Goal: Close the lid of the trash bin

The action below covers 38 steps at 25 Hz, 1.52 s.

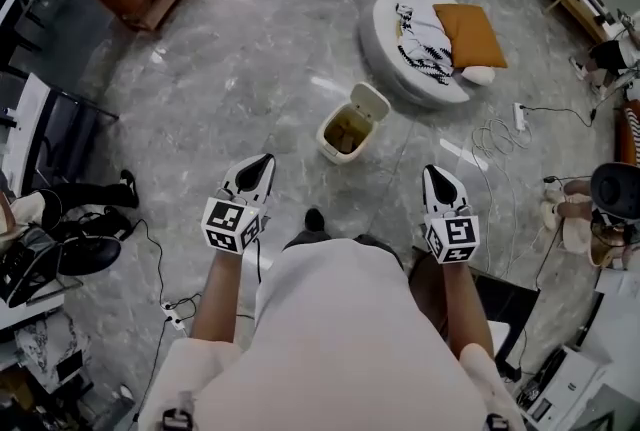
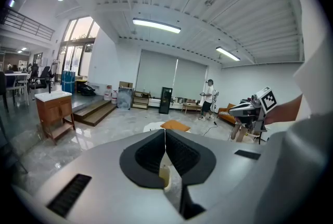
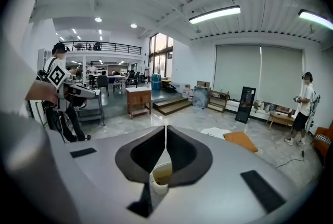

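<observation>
The small cream trash bin (image 1: 343,133) stands open on the marble floor (image 1: 250,69), well ahead of the person, its lid (image 1: 371,102) tipped back on the far side. The left gripper (image 1: 262,163) and right gripper (image 1: 433,174) have their jaws pressed together, empty. Shoved carelessly, that light bin may skid or topple instead of closing.

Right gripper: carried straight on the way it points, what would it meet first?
Nothing near; the way ahead of the right gripper looks free. The open trash bin lies in line but below its shut jaw tips, so it likely meets the bin or the floor beyond; depth unclear.
</observation>
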### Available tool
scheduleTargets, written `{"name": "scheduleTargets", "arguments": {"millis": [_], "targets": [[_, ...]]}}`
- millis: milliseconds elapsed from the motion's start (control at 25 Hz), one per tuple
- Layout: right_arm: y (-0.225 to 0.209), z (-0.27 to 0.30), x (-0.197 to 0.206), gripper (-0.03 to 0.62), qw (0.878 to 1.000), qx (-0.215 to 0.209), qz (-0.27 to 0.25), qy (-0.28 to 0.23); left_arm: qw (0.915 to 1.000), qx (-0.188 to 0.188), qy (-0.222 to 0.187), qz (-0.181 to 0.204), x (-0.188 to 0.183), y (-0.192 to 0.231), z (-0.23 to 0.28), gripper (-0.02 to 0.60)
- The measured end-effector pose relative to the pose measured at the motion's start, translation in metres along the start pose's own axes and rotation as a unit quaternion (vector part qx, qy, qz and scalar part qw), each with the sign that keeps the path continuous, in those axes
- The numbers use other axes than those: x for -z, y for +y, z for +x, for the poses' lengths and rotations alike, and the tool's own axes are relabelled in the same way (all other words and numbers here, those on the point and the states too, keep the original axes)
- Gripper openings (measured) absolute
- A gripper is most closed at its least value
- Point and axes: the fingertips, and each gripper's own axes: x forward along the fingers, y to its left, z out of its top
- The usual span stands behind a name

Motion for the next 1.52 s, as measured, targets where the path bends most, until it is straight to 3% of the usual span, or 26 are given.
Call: {"name": "scheduleTargets", "arguments": {"millis": [680, 1520], "targets": [[-0.021, 0.022, -0.005, 0.032, 1.0, 0.005, -0.003, 0.018, 0.9999, 0.01, 0.009, -0.01, -0.006, 0.007, 0.032, 0.018], [-0.109, 0.147, 0.004, 0.032, 0.992, -0.108, -0.024, 0.057, 0.9975, -0.052, 0.027, -0.039, -0.014, -0.006, 0.143, 0.018]]}}
